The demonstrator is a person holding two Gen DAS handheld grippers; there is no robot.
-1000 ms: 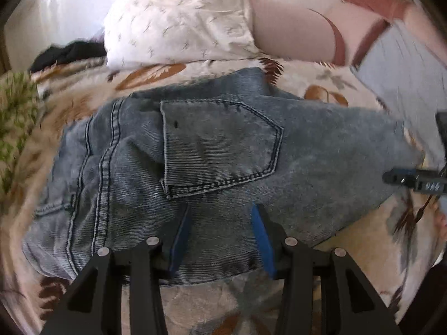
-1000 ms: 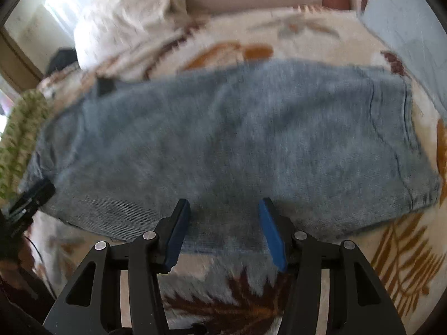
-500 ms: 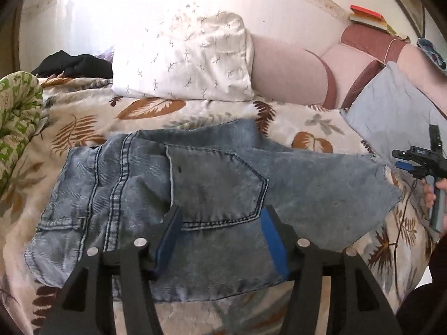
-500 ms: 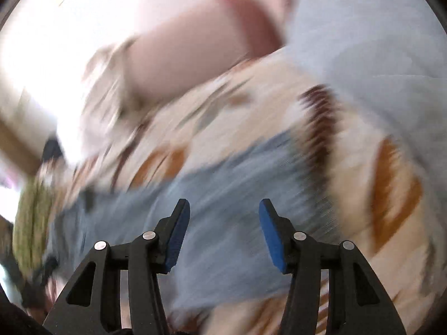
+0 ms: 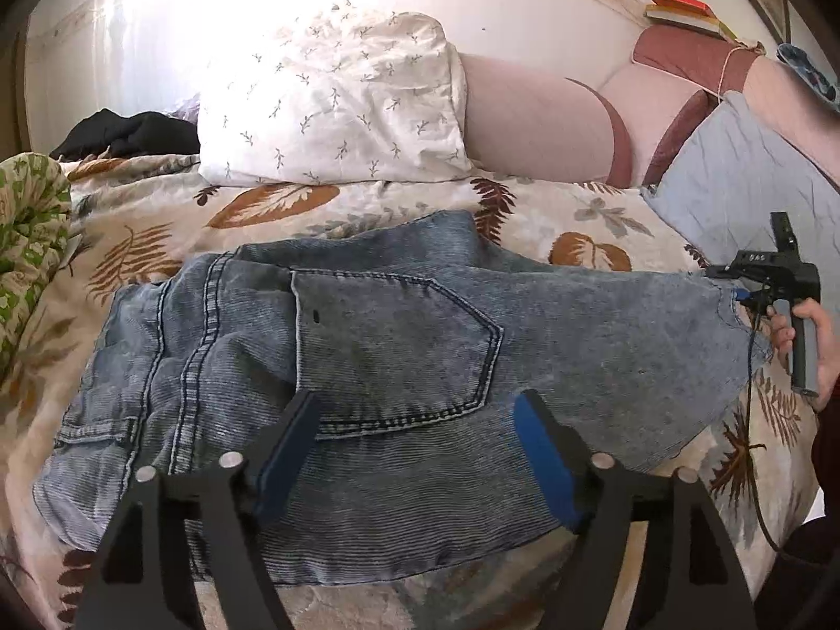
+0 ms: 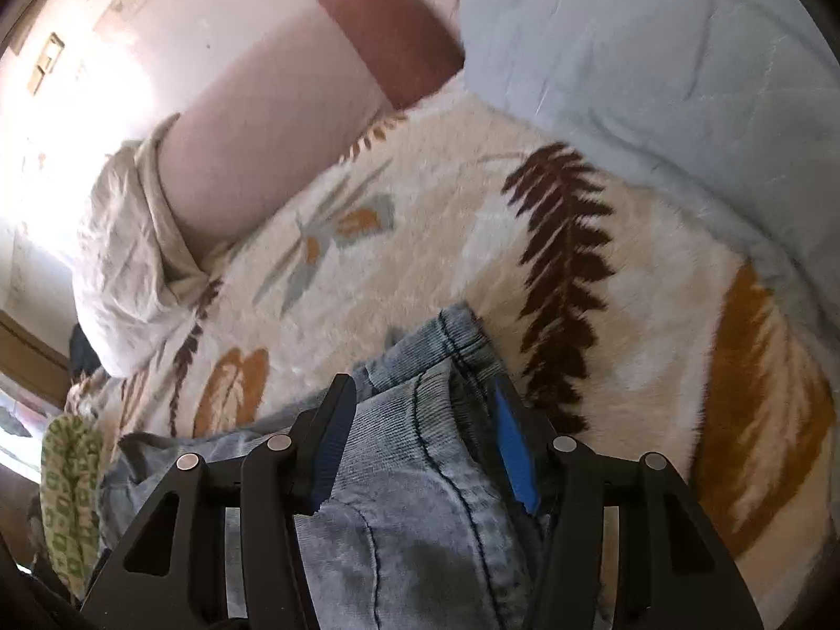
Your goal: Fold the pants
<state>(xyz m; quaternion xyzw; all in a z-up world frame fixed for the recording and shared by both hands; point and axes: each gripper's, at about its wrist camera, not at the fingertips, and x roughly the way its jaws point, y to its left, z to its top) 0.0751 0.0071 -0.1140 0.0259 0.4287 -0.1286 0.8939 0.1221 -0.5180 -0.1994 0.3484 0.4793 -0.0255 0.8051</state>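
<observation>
A: Denim pants (image 5: 399, 362), blue, acid-washed, ribbed in texture, lying flat across the bed's blanket (image 5: 530, 210); a back pocket (image 5: 388, 346) with dark stitching is facing up. The blanket is plush, cream, printed with brown and orange leaves.

B: Left gripper (image 5: 415, 451)?

A: It is pointing steeply down over the waist end, its blue-padded jaws opening, wide apart above the cloth just below the pocket, pressing on nothing.

B: Right gripper (image 6: 420, 441)?

A: It is tilting down at the far leg end. A bunched, seamed hem of the pants is sitting between its jaws, which are standing part-way apart; whether the pads are truly pinching the cloth I cannot tell. In the left wrist view a hand (image 5: 808, 346) is wrapping that gripper's grey handle at the frame's right edge.

B: Other entries?

A: White pillow (image 5: 336, 100) with a small sprig print, crumpled; pink cushion (image 5: 535, 121), smooth; pale blue quilted cover (image 6: 656, 47); green patterned cloth (image 5: 26, 226) at the left, cut off by the frame; dark garment (image 5: 126, 134) behind it, too dim to identify.
</observation>
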